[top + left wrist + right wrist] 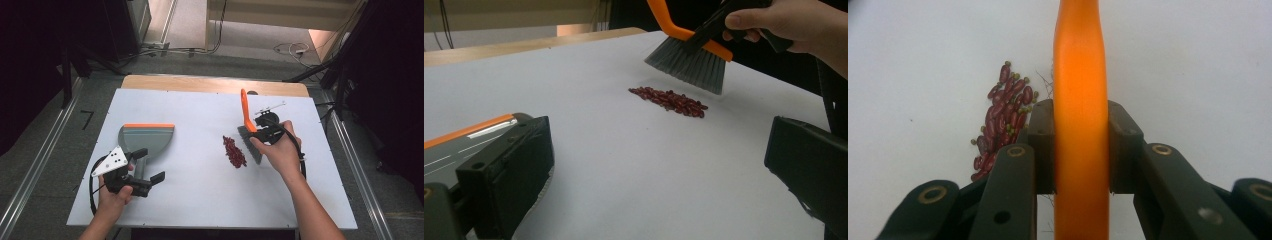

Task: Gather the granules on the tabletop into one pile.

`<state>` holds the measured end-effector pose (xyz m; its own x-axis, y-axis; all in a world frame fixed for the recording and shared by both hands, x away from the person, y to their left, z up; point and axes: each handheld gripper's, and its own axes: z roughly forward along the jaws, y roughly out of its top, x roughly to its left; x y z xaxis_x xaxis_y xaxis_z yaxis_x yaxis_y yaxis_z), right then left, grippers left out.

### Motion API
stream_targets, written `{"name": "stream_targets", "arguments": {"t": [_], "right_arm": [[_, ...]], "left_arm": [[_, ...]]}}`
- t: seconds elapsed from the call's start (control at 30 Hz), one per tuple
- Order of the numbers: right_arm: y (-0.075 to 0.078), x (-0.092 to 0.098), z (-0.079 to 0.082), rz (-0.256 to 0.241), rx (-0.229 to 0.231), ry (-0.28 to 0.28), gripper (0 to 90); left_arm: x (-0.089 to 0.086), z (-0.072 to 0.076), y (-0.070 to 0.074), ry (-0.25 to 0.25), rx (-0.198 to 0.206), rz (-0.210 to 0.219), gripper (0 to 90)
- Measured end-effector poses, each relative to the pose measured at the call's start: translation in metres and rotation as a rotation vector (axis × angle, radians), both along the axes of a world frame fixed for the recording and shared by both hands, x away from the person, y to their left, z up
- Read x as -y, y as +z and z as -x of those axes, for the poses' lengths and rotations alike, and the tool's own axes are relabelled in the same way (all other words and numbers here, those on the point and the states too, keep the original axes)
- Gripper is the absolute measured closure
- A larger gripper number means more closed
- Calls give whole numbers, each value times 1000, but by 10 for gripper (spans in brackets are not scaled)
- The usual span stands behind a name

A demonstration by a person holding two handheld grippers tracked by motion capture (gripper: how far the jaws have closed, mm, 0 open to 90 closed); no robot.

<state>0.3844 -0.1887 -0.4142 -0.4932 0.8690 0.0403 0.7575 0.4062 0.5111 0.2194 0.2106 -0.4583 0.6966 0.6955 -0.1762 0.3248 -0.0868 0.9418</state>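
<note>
White tabletop [200, 195] fills the centre of the high view, and its sheet carries all the work items. Largest of these is the grey dustpan [146, 141] with an orange front lip, lying left of centre in the high view; its lip faces the upper edge of the frame, not the beans. The left gripper [145, 175] sits at the pan's handle at lower left. Its jaws stand wide apart in the left gripper view, one against the pan and the other well clear at the right edge, so it grips nothing.

Next in size, the orange-handled brush [248, 131] stands right of centre. The right gripper [1080, 150] is clamped on the handle from both sides, as its own view shows. The grey bristles [689, 62] hang just beside the beans, apparently a little above the sheet.

Smallest, the red beans [234, 151] lie in one narrow heap at mid-table, between brush and pan but well apart from the pan; a few small green seeds are mixed in.

Judgement: gathering looks done, collection not begun. No beans are in the pan. Left to do: grip the pan, turn its lip to the heap, sweep across.

Nothing lies between heap and pan. Cables [295, 48] lie on the floor beyond the table at upper right, out of the way.
</note>
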Motion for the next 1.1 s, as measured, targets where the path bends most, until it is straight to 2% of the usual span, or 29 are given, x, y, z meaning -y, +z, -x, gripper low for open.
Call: {"name": "stream_targets", "arguments": {"t": [0.2, 0.4, 0.57, 0.87, 0.97, 1.1], "right_arm": [[3, 23, 9, -84, 27, -18, 687], [0, 52, 18, -199, 56, -17, 687], [-7, 74, 29, -250, 83, -19, 687], [-14, 106, 49, -321, 85, -36, 687], [-16, 114, 56, -337, 90, -35, 687], [-20, 121, 62, -382, 74, -26, 686]], "left_arm": [[0, 0, 0, 1, 0, 0, 2], [1, 0, 0, 1, -1, 0, 2], [0, 0, 0, 3, 2, 0, 2], [-3, 0, 1, 11, 5, 3, 2], [-5, 0, 1, 12, 6, 6, 2], [-7, -2, 0, 16, 2, 4, 2]]}}
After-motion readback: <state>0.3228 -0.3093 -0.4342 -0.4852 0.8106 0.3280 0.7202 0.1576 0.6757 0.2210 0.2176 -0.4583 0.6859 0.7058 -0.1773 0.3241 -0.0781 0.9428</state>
